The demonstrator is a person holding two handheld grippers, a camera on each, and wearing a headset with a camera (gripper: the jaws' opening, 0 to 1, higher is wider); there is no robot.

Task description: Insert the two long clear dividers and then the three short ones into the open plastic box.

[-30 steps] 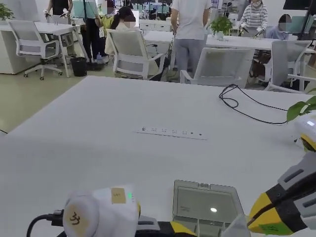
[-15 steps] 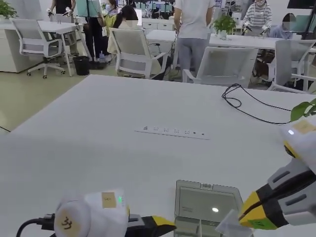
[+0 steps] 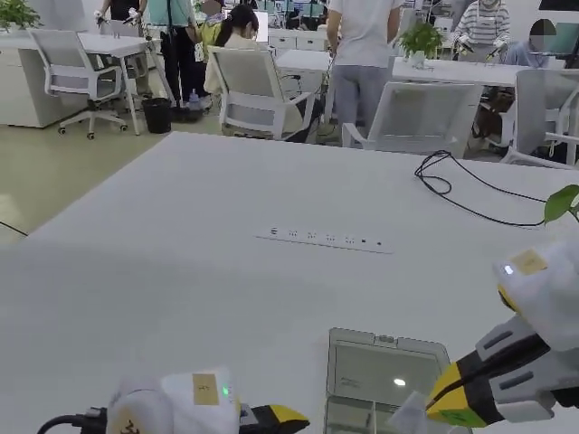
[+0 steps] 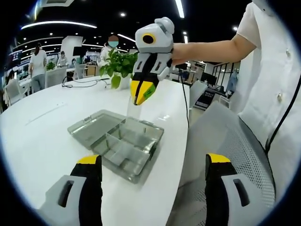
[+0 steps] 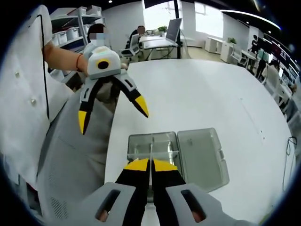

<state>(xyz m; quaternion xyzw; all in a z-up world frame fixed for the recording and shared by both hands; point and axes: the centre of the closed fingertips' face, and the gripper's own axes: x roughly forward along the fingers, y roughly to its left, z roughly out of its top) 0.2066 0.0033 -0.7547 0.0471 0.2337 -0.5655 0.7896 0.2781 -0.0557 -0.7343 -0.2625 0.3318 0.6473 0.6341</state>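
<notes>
White table (image 3: pixel 226 199), carrying the work. Open plastic box (image 5: pixel 202 157) near table's front edge, lid flat beside tray, partitions inside. Left tool (image 4: pixel 153 159), jaws spread wide, empty, short of box. Right tool (image 4: pixel 139 100), clenched on clear divider (image 4: pixel 133 111), upright above tray.

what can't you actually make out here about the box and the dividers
Head view: the box tray runs off the bottom edge, so its compartments are cut off.
Left gripper view: any dividers already in the box are clear on clear and small, so their count cannot be told.
Left gripper view: the divider held in the right gripper is faint, so long or short cannot be told.
</notes>
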